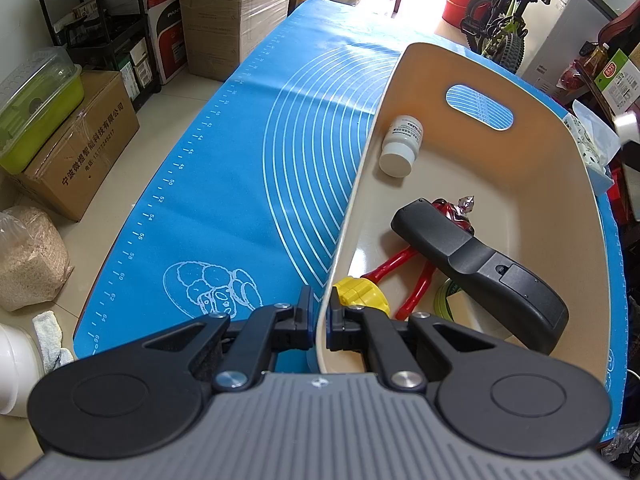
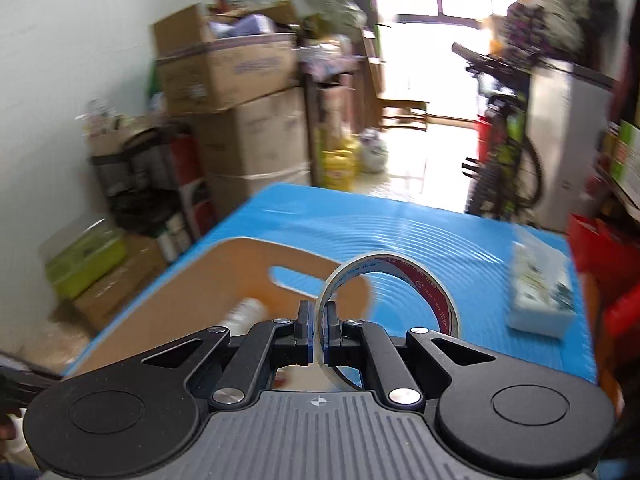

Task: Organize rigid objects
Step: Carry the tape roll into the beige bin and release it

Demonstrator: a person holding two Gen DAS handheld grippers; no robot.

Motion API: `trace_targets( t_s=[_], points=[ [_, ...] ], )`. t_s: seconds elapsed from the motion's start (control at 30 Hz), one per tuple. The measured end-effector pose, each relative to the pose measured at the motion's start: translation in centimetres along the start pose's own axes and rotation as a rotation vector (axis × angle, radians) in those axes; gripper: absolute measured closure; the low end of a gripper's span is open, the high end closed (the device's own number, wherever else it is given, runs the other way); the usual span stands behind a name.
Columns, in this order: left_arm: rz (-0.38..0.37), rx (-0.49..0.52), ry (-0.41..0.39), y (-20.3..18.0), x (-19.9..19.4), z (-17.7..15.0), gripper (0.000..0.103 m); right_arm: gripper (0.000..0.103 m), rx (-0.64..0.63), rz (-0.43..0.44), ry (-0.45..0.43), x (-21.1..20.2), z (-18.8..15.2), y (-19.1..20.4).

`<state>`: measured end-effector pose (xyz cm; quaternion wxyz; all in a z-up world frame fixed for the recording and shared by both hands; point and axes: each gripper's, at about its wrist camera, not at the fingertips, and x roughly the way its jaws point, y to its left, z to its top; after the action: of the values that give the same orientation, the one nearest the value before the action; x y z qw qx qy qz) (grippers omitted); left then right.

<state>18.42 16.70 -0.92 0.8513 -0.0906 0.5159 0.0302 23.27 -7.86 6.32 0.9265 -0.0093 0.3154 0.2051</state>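
On my left, stacked cardboard boxes (image 1: 236, 12) and a black shelf (image 1: 92, 20) line the white wall, above a pale tiled floor (image 1: 176, 108). My table wears a blue baking mat (image 1: 224, 168) printed with white rings. My left gripper (image 1: 319, 322) is clamped on the near rim of the beige bin (image 1: 460, 76), which holds a white bottle (image 1: 400, 146), red pliers (image 1: 404, 280) and a black remote (image 1: 480, 268) (plus a yellow toy I can't identify). My right gripper (image 2: 319, 330) pinches a clear tape roll (image 2: 384, 292) above the mat, just beside the bin. Farther right: a tissue pack (image 2: 540, 300), a bicycle (image 1: 500, 24).
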Motion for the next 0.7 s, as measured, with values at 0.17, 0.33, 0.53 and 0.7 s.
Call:
trace_targets(
  t_s=[0.17,0.33,0.53,0.7],
  points=[
    [-0.001,-0.001,0.0,0.0,0.0,0.0,0.096,0.087,-0.077,0.063,0.046,1.7,-0.3,4.1],
    [-0.002,-0.001,0.0,0.0,0.0,0.0,0.096,0.087,-0.147,0.079,0.145,4.1,-1.7,7.0],
    [-0.005,-0.002,0.0,-0.1,-0.1,0.0,0.096,0.087,-0.156,0.071,0.243,6.1,-3.5,8.0],
    [-0.005,-0.002,0.0,-0.1,-0.1,0.0,0.096,0.078,-0.134,0.066,0.259,6.4,-4.1,7.2]
  ],
)
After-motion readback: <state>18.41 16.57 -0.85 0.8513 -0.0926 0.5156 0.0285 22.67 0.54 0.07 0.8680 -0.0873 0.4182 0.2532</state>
